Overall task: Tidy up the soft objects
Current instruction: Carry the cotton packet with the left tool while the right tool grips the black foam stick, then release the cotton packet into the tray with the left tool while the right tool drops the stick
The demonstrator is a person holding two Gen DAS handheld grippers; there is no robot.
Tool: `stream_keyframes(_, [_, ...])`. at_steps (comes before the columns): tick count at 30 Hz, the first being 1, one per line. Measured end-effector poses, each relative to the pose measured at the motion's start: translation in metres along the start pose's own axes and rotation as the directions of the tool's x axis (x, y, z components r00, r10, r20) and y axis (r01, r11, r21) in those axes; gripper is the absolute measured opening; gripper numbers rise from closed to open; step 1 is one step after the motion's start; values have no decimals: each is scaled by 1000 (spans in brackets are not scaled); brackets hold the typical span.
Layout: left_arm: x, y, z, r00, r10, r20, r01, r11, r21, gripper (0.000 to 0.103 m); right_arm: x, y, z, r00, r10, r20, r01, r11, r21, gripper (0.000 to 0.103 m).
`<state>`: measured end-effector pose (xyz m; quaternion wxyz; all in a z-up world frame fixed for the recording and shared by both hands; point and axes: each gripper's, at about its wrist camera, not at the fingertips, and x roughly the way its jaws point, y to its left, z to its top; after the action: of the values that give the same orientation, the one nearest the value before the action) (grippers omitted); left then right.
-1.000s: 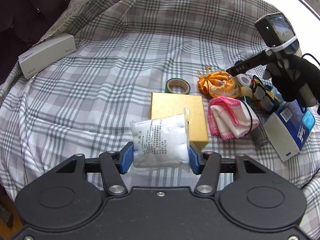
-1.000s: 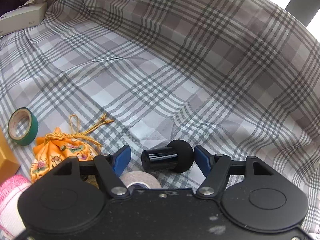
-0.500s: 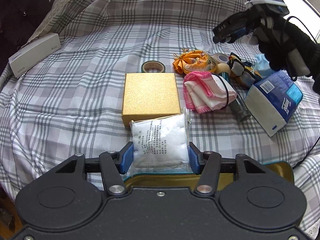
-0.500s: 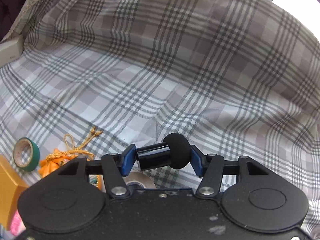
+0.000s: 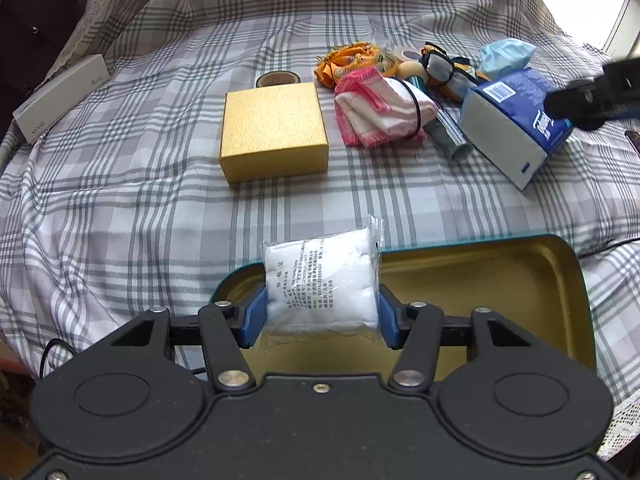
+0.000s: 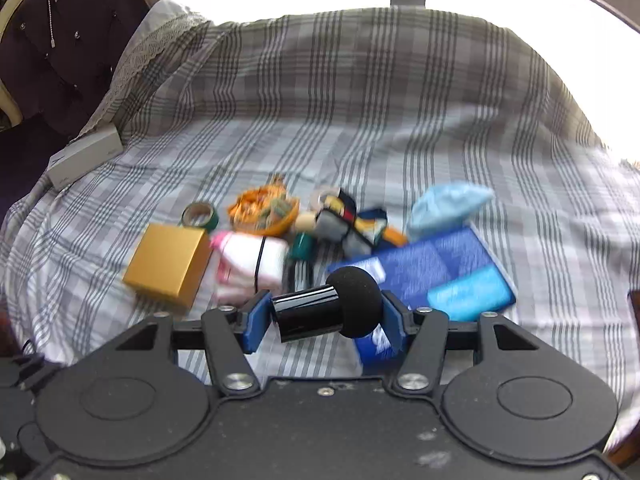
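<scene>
My left gripper (image 5: 320, 316) is shut on a white cotton pack (image 5: 322, 286) in clear plastic and holds it over the left end of an open teal tin (image 5: 520, 276) with a gold inside. My right gripper (image 6: 326, 316) is shut on a black microphone (image 6: 328, 310) with a foam head, held above the bed. On the bed lie a pink-and-white folded cloth (image 5: 380, 110), an orange pouch (image 5: 348, 60), a light blue soft bundle (image 5: 504, 54) and a blue tissue pack (image 5: 516, 120). The cloth (image 6: 248, 266) and the tissue pack (image 6: 440, 276) also show in the right wrist view.
A gold box (image 5: 274, 130), a tape roll (image 5: 278, 79), a grey tube (image 5: 450, 136) and a small patchwork toy (image 5: 440, 66) lie on the plaid bedspread. A white box (image 5: 60, 102) sits at the far left edge. A padded headboard (image 6: 52, 52) stands behind.
My left gripper has pulled back with the cotton pack, and the tin has come into view beneath it. My right gripper closed on the microphone, then lifted it up and back.
</scene>
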<state>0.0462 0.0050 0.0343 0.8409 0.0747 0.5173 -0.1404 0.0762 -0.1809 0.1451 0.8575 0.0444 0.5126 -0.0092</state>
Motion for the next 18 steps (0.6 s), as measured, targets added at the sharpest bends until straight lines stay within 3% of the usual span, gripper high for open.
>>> stream_keyframes(5, [-1,-6,-18,999,7,-37,-6,1000,16,54,-6,18,-72,994,-27,-104,30,999,35,56])
stream_keyframes(10, [-5,-7,-31,998,11,-64,-10,1000,22,54,-7,39,-113,986,-65,-154,62,998,-19,56])
stream_keyframes(18, [-7,-4,-39,997,12,-77,-10,1000,22,56,-8,33,-126,978,-26,-208,24,1000,-15,58])
